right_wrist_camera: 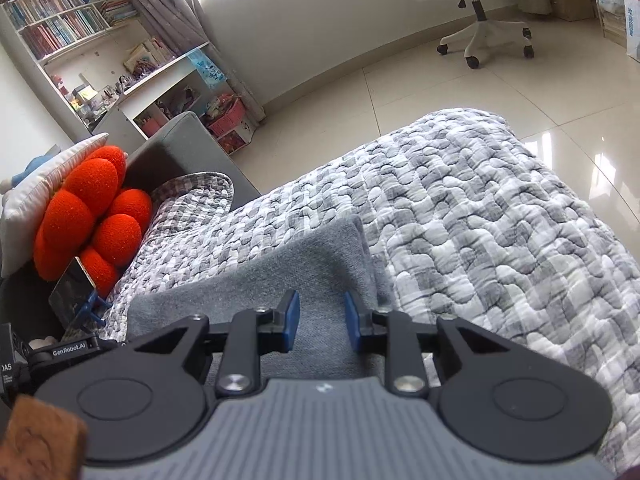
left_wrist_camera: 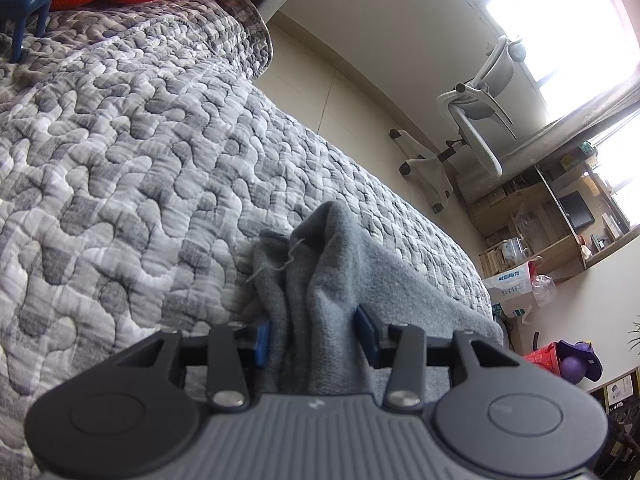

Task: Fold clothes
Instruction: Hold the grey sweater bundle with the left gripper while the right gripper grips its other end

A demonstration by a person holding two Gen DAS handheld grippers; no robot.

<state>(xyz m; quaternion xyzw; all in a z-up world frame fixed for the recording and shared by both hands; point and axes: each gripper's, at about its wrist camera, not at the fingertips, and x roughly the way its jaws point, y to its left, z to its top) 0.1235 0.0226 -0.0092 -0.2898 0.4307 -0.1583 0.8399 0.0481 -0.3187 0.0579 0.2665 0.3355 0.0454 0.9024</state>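
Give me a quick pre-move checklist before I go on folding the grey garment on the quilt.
1. Left gripper has cloth: ok, a bunched fold of the grey garment stands between its blue pads.
2. Left pads pressing firmly: cannot tell.
3. Right gripper free: ok, jaws apart above flat cloth, nothing between them.
4. Garment on the quilt, not off the edge: ok.
5. Orange cushion and phone on its stand apart from the garment: ok.

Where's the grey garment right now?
The grey garment lies on the quilted bedspread, right of the orange cushion; in the left wrist view its bunched end sits between the left gripper pads.
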